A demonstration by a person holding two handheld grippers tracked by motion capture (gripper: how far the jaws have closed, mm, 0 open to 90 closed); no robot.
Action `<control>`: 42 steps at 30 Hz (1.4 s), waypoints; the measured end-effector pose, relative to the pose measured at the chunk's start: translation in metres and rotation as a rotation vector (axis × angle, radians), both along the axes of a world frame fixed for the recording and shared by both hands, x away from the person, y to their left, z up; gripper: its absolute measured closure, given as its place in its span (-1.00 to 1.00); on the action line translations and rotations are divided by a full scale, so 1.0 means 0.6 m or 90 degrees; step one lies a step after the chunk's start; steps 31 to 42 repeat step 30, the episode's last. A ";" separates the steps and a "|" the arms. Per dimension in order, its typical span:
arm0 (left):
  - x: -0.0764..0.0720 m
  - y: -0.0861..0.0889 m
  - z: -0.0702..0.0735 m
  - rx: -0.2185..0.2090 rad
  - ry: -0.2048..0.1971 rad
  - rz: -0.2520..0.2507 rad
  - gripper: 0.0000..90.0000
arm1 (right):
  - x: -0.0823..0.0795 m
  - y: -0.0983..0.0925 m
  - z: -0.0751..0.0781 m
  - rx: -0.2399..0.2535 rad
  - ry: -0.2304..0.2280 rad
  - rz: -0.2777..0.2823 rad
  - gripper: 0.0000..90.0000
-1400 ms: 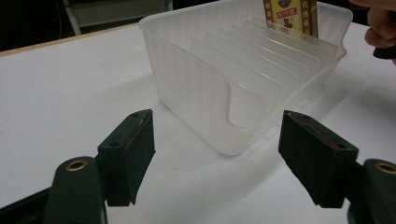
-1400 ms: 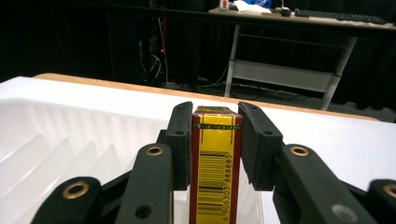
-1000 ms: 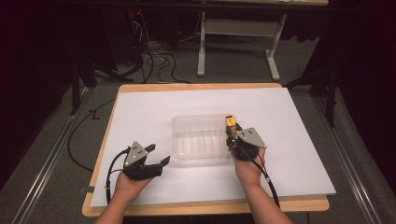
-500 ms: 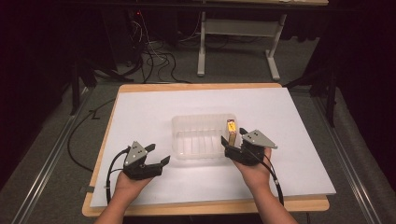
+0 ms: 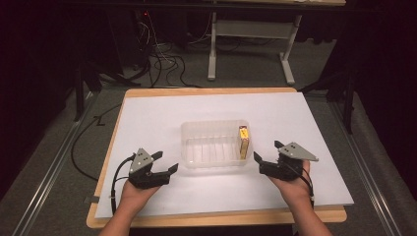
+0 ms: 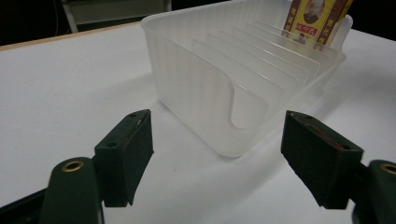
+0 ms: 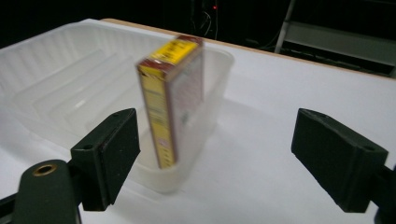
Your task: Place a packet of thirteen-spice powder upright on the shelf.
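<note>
I see the box (image 5: 243, 142) standing on edge in the rightmost slot of the clear tray (image 5: 214, 143) (mid-table, on the white sheet (image 5: 162, 113)). My right gripper (image 5: 266, 156) sits just right of the tray, jaws wide, holding nothing. My left gripper (image 5: 165, 163) rests near the tray's front-left corner, likewise agape and empty.

A: The high view looks forward and down from above the near edge of the wooden table (image 5: 216, 219), taking in its whole top.

B: And the gripper views?

A: Both sit low and close, facing inward from opposite sides. All three share the clear ribbed plastic tray (image 5: 215, 144) (image 6: 224, 70) (image 7: 51, 74) and the upright yellow box (image 5: 243, 141) (image 6: 314, 16) (image 7: 170, 100).
</note>
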State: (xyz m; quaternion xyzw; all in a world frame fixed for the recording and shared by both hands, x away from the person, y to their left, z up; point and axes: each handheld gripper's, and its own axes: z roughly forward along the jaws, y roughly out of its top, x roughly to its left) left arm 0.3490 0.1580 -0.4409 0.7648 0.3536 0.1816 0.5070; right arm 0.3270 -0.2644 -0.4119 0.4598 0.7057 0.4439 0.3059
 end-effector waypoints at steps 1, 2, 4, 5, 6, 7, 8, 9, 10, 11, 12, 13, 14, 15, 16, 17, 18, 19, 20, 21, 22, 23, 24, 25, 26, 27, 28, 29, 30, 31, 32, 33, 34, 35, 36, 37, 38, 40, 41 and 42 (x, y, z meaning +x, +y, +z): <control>0.001 -0.001 0.000 -0.001 0.000 0.001 -0.44 | 0.000 -0.010 -0.003 -0.002 0.003 -0.004 -0.65; 0.001 -0.001 -0.001 -0.002 0.001 0.001 -0.44 | 0.001 -0.021 -0.007 0.001 0.012 -0.011 -0.65; 0.000 -0.001 -0.002 0.002 0.004 -0.001 -0.44 | 0.002 -0.043 -0.015 0.003 0.019 -0.025 -0.65; 0.000 -0.001 -0.002 0.003 0.003 -0.002 -0.44 | 0.002 -0.054 -0.019 0.004 0.024 -0.035 -0.65; 0.000 0.000 -0.002 0.002 0.003 -0.003 -0.45 | 0.001 -0.065 -0.023 0.005 0.027 -0.043 -0.65; 0.000 0.001 -0.003 0.000 0.003 -0.002 -0.45 | 0.000 -0.075 -0.028 0.006 0.030 -0.051 -0.65; 0.000 0.001 -0.003 -0.002 0.004 -0.002 -0.45 | -0.001 -0.086 -0.032 0.006 0.035 -0.059 -0.65; 0.001 0.002 -0.003 -0.002 0.005 -0.001 -0.45 | -0.004 -0.096 -0.037 0.004 0.038 -0.067 -0.65; 0.001 0.002 -0.003 -0.004 0.005 0.001 -0.45 | -0.006 -0.107 -0.042 0.008 0.041 -0.074 -0.65; 0.002 0.003 -0.002 -0.003 0.006 0.001 -0.45 | -0.010 -0.117 -0.047 0.013 0.041 -0.081 -0.65; 0.003 0.003 -0.002 -0.004 0.007 0.002 -0.45 | -0.014 -0.127 -0.051 0.016 0.041 -0.091 -0.65; 0.003 0.002 -0.002 -0.001 0.005 0.005 -0.45 | -0.019 -0.136 -0.054 0.021 0.043 -0.102 -0.65; 0.002 0.002 -0.002 0.001 0.004 0.008 -0.45 | -0.022 -0.145 -0.055 0.030 0.046 -0.109 -0.66; 0.002 0.002 -0.001 0.004 0.004 0.010 -0.46 | -0.026 -0.151 -0.055 0.034 0.044 -0.115 -0.66; 0.001 0.001 -0.001 0.008 0.007 0.012 -0.48 | -0.030 -0.155 -0.055 0.034 0.043 -0.121 -0.66; 0.001 0.001 0.000 0.009 0.008 0.014 -0.50 | -0.033 -0.158 -0.056 0.038 0.043 -0.121 -0.66; 0.000 0.001 0.000 0.008 0.008 0.017 -0.51 | -0.035 -0.159 -0.058 0.045 0.047 -0.118 -0.67; 0.000 0.000 0.000 0.008 0.009 0.020 -0.52 | -0.036 -0.158 -0.059 0.048 0.052 -0.114 -0.67; 0.000 -0.001 -0.001 0.009 0.012 0.023 -0.52 | -0.036 -0.157 -0.059 0.046 0.052 -0.107 -0.67; 0.000 -0.001 -0.002 0.011 0.014 0.026 -0.52 | -0.035 -0.155 -0.059 0.047 0.051 -0.106 -0.67; 0.000 -0.002 -0.002 0.010 0.016 0.028 -0.53 | -0.034 -0.154 -0.059 0.047 0.048 -0.104 -0.67; 0.001 -0.003 -0.002 0.008 0.018 0.030 -0.52 | -0.033 -0.153 -0.059 0.050 0.048 -0.106 -0.67; 0.002 -0.004 -0.003 0.007 0.019 0.029 -0.52 | -0.031 -0.153 -0.060 0.051 0.049 -0.106 -0.67; 0.004 -0.005 -0.003 0.006 0.019 0.029 -0.52 | -0.029 -0.154 -0.061 0.052 0.048 -0.105 -0.67; 0.005 -0.006 -0.004 0.008 0.020 0.027 -0.52 | -0.028 -0.154 -0.062 0.052 0.052 -0.107 -0.67; 0.007 -0.007 -0.004 0.010 0.021 0.026 -0.51 | -0.027 -0.154 -0.063 0.047 0.054 -0.108 -0.67; 0.009 -0.009 -0.005 0.009 0.023 0.025 -0.50 | -0.027 -0.155 -0.065 0.047 0.056 -0.111 -0.67; 0.010 -0.010 -0.005 0.009 0.024 0.024 -0.49 | -0.027 -0.156 -0.066 0.045 0.060 -0.113 -0.67; 0.011 -0.011 -0.005 0.009 0.024 0.024 -0.47 | -0.028 -0.156 -0.068 0.044 0.062 -0.115 -0.67; 0.011 -0.011 -0.005 0.009 0.024 0.024 -0.47 | -0.028 -0.156 -0.068 0.044 0.062 -0.115 -0.67; 0.011 -0.011 -0.005 0.009 0.024 0.024 -0.47 | -0.028 -0.156 -0.068 0.044 0.062 -0.115 -0.67; 0.011 -0.011 -0.005 0.009 0.024 0.024 -0.47 | -0.028 -0.156 -0.068 0.044 0.062 -0.115 -0.67; 0.011 -0.011 -0.005 0.009 0.024 0.024 -0.47 | -0.028 -0.156 -0.068 0.044 0.062 -0.115 -0.67; 0.011 -0.011 -0.005 0.009 0.024 0.024 -0.47 | -0.028 -0.156 -0.068 0.044 0.062 -0.115 -0.67; 0.011 -0.011 -0.005 0.009 0.024 0.024 -0.47 | -0.028 -0.156 -0.068 0.044 0.062 -0.115 -0.67; 0.011 -0.011 -0.005 0.009 0.024 0.024 -0.47 | -0.028 -0.156 -0.068 0.044 0.062 -0.115 -0.67; 0.011 -0.011 -0.005 0.009 0.024 0.024 -0.47 | -0.028 -0.156 -0.068 0.044 0.062 -0.115 -0.67; 0.011 -0.011 -0.005 0.009 0.024 0.024 -0.47 | -0.028 -0.156 -0.068 0.044 0.062 -0.115 -0.67; 0.011 -0.011 -0.005 0.009 0.024 0.024 -0.47 | -0.028 -0.156 -0.068 0.044 0.062 -0.115 -0.67; 0.011 -0.011 -0.005 0.009 0.024 0.024 -0.47 | -0.028 -0.156 -0.068 0.044 0.062 -0.115 -0.67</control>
